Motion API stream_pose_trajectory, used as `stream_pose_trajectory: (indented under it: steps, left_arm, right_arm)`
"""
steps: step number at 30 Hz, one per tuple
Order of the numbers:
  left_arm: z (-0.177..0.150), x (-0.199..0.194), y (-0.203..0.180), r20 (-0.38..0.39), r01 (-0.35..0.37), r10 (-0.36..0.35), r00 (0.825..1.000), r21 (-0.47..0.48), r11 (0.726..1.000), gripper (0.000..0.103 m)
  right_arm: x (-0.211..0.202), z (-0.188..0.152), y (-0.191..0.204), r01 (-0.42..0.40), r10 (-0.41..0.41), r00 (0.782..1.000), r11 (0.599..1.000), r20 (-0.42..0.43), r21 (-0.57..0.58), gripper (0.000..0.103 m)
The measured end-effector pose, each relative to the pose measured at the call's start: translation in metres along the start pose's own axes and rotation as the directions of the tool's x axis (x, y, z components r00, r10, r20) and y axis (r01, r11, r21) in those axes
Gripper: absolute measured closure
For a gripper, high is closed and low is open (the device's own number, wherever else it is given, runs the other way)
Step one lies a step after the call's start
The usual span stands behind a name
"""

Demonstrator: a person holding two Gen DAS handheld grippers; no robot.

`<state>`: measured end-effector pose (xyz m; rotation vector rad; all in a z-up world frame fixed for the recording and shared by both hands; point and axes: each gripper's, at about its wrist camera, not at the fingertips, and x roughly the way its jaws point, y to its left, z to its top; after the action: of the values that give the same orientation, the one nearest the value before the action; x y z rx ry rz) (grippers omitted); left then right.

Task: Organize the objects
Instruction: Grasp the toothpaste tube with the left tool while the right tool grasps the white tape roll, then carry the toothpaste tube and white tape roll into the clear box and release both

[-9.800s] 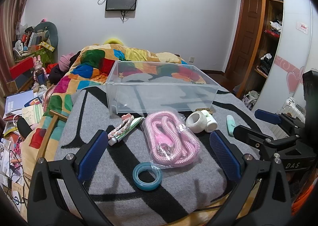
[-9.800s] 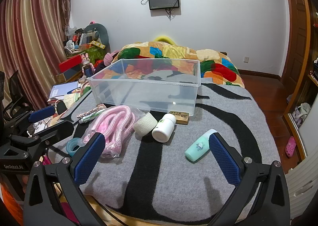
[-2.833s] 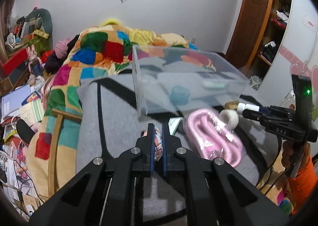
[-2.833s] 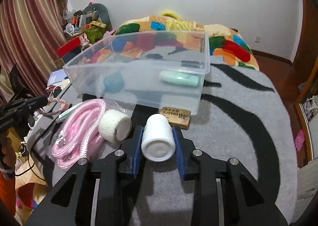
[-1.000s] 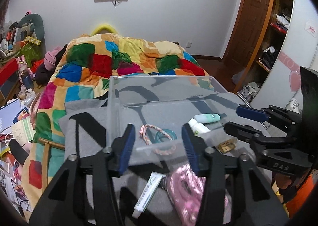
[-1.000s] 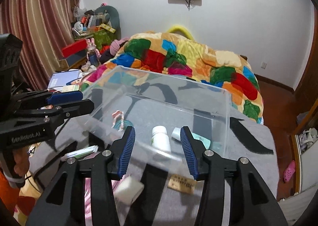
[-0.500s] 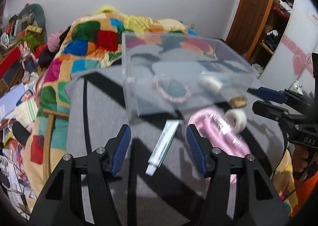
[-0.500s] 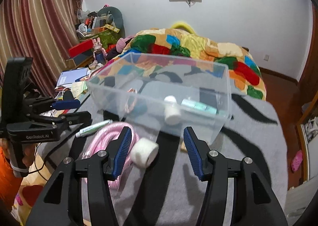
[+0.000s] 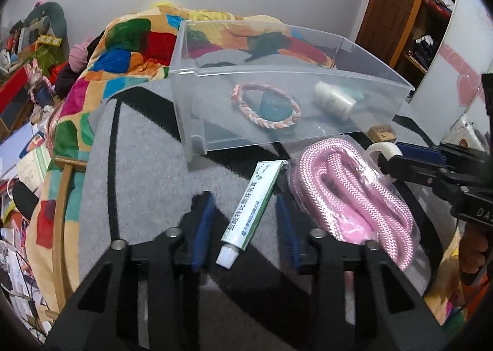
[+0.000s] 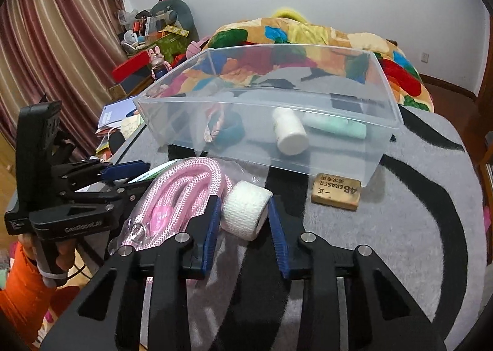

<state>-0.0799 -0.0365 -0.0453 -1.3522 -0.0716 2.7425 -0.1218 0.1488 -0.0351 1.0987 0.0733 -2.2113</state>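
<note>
Both hand-held grippers [image 9: 245,227] [image 10: 245,221] straddle items, seemingly unclamped.

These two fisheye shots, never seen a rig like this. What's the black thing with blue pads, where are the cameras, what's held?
Each black frame is a handheld two-finger tool with a camera looking along its fingers. The left wrist view shows the left tool, open around an ointment tube. The right wrist view shows the right tool, open around a white bandage roll. Nothing is gripped yet. On the grey blanket lie a bagged pink rope and an eraser. The clear bin holds a braided bracelet, a white bottle and a green tube.
</note>
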Motion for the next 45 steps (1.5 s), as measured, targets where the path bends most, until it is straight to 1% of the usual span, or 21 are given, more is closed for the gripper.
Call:
stream_pose_trajectory:
  steps: [1, 3, 4, 7, 9, 15, 19, 22, 27, 29, 31, 35, 39, 43, 45]
  left_arm:
    - [-0.001, 0.0, -0.001, 0.006, -0.011, 0.011, 1.0, 0.006, 1.0, 0.076]
    - [-0.002, -0.002, -0.002, 0.015, -0.016, 0.015, 1.0, 0.01, 1.0, 0.087]
    - [-0.003, -0.003, -0.001, 0.015, -0.012, 0.012, 1.0, 0.007, 1.0, 0.089]
    - [-0.006, -0.008, 0.002, 0.014, 0.002, -0.001, 1.0, -0.014, 1.0, 0.089]
    - [-0.008, -0.015, 0.001, 0.023, -0.001, 0.002, 1.0, -0.015, 1.0, 0.089]
    - [-0.007, -0.046, -0.007, 0.1, -0.004, 0.004, 0.995, 0.002, 1.0, 0.089]
    - [0.004, -0.065, -0.011, 0.158, 0.008, -0.01, 0.987, 0.009, 1.0, 0.089]
    - [0.016, -0.078, -0.013, 0.206, 0.019, -0.021, 0.978, 0.01, 1.0, 0.089]
    - [0.038, -0.086, -0.014, 0.258, 0.031, -0.029, 0.966, -0.002, 1.0, 0.089]
    - [0.049, -0.085, -0.012, 0.268, 0.048, -0.042, 0.962, -0.016, 0.999, 0.089]
    - [0.058, -0.082, -0.009, 0.268, 0.083, -0.072, 0.961, -0.032, 0.996, 0.089]
    - [0.072, -0.071, -0.005, 0.262, 0.094, -0.076, 0.962, -0.059, 0.994, 0.089]
    - [0.09, -0.055, 0.0, 0.246, 0.067, -0.047, 0.968, -0.073, 0.995, 0.089]
    - [0.105, -0.035, 0.002, 0.201, 0.053, -0.035, 0.979, -0.082, 0.995, 0.089]
    - [0.111, -0.024, 0.001, 0.179, 0.03, -0.016, 0.984, -0.078, 0.996, 0.089]
  right_arm:
    - [-0.001, -0.001, 0.001, 0.002, -0.002, 1.0, 1.0, 0.003, -0.003, 0.077]
    - [-0.004, -0.003, 0.001, 0.01, -0.01, 1.0, 1.0, 0.013, -0.007, 0.077]
    - [-0.006, -0.004, 0.001, 0.014, -0.013, 1.0, 1.0, 0.02, -0.006, 0.077]
    - [-0.013, -0.006, -0.004, 0.015, -0.015, 0.999, 1.0, 0.037, 0.008, 0.078]
    - [-0.02, -0.007, -0.007, 0.012, -0.013, 0.999, 1.0, 0.051, 0.021, 0.078]
    - [-0.044, 0.001, -0.015, 0.002, -0.008, 0.993, 0.999, 0.116, 0.051, 0.078]
    - [-0.056, 0.009, -0.015, 0.0, -0.009, 0.987, 0.998, 0.157, 0.056, 0.078]
    - [-0.065, 0.017, -0.014, 0.012, -0.022, 0.981, 0.999, 0.191, 0.052, 0.078]
    - [-0.074, 0.034, -0.013, 0.036, -0.047, 0.97, 0.998, 0.24, 0.05, 0.078]
    - [-0.074, 0.042, -0.013, 0.041, -0.051, 0.967, 0.998, 0.249, 0.047, 0.078]
    - [-0.071, 0.052, -0.013, 0.06, -0.067, 0.964, 0.998, 0.258, 0.033, 0.078]
    - [-0.059, 0.07, -0.018, 0.081, -0.087, 0.964, 0.996, 0.251, 0.036, 0.078]
    - [-0.036, 0.086, -0.025, 0.088, -0.094, 0.973, 0.995, 0.212, 0.039, 0.078]
    - [-0.013, 0.093, -0.028, 0.092, -0.098, 0.981, 0.995, 0.168, 0.041, 0.078]
    - [0.0, 0.095, -0.031, 0.093, -0.098, 0.985, 0.995, 0.139, 0.042, 0.078]
